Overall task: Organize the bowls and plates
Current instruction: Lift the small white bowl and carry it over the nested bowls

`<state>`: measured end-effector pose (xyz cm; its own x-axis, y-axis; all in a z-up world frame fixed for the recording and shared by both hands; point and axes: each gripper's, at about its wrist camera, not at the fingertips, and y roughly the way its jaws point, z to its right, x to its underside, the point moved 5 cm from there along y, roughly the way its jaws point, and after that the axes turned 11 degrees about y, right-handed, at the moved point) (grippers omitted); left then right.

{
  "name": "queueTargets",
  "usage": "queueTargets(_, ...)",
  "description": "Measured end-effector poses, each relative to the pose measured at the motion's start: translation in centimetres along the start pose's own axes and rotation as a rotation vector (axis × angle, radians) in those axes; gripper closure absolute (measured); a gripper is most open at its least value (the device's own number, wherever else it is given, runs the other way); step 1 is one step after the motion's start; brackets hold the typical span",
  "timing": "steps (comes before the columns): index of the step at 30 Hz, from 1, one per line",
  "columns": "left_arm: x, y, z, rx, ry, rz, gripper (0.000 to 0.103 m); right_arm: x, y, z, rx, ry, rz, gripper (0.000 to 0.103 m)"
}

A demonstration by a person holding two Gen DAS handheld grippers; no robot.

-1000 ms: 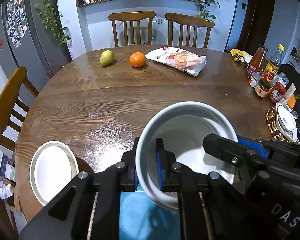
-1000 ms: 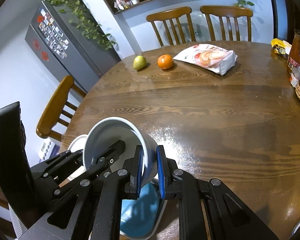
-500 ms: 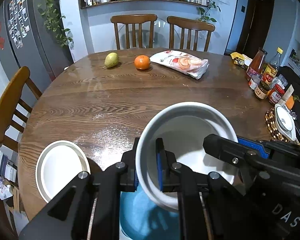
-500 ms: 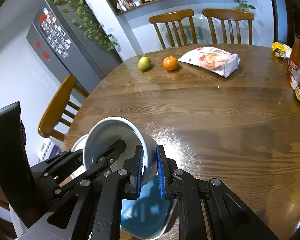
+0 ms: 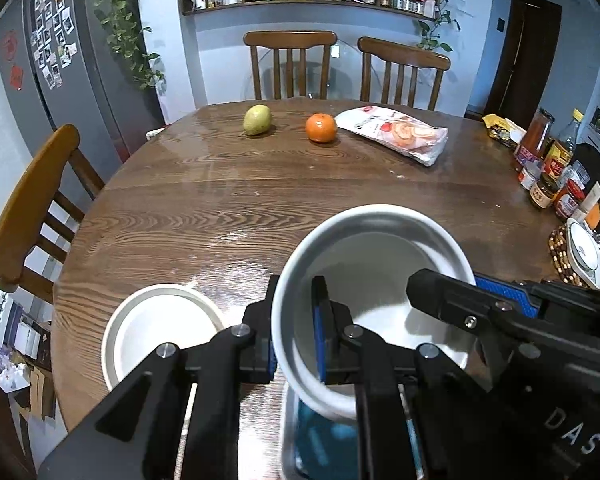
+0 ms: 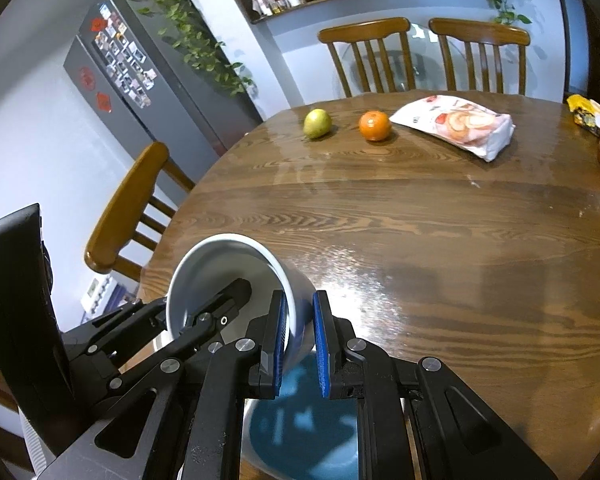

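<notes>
The round wooden desk takes up most of the room, with chairs drawn up around it. Above its near edge a white bowl is held tilted in the air, empty inside, carried from both sides: the left tongs are clamped on its near-left rim, one blue pad inside and one outside, and the right tongs are clamped on the opposite wall in the same way. Directly beneath the bowl sits a blue-bottomed dish with a pale rim, nothing in it that I can see. Just to the left a shallow white plate rests empty on the desk. Far across lie a snack bag, an orange and a pear, all well apart from the dishes.
</notes>
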<state>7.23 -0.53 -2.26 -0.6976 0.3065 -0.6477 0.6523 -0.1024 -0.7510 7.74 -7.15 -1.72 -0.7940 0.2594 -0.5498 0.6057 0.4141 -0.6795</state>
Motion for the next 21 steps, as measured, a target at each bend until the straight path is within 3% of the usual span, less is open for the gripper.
queueTargets(21,2.3,0.2,-5.8,-0.048,-0.030,-0.030,0.091,1.5,3.8,-5.1,-0.040,-0.037,-0.046,0.088)
